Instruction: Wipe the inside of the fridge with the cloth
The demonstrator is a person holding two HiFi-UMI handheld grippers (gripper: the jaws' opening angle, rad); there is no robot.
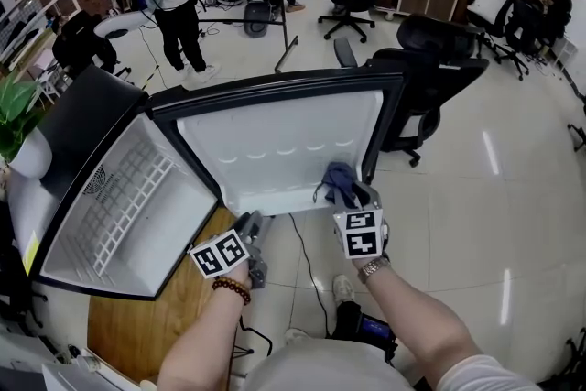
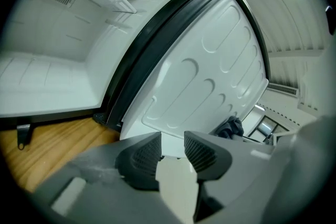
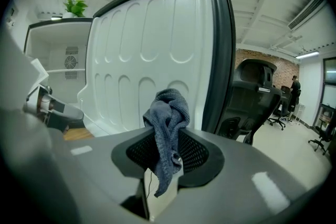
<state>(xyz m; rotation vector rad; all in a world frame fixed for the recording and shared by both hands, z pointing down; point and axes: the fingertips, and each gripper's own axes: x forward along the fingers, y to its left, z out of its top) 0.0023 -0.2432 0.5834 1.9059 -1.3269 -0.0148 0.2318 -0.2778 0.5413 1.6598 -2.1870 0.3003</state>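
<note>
The right gripper [image 3: 167, 157] is clamped on the blue-grey cloth [image 3: 168, 113], which is plain in its own view. The head view shows only a bunch near the lower right corner of the open fridge door [image 1: 275, 151], and contact there is unclear. The left gripper [image 2: 172, 153] is part-open and empty, its jaws hard to make out from overhead.

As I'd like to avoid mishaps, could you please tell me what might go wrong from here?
1. The cloth is pinched in the right tongs only by a bunched fold, so it may slip out when rubbed on the fridge door.
2. Pressing on that open door could swing it into the office chair close beside it.
3. The left tongs are open and empty, so nothing steadies the door.
</note>
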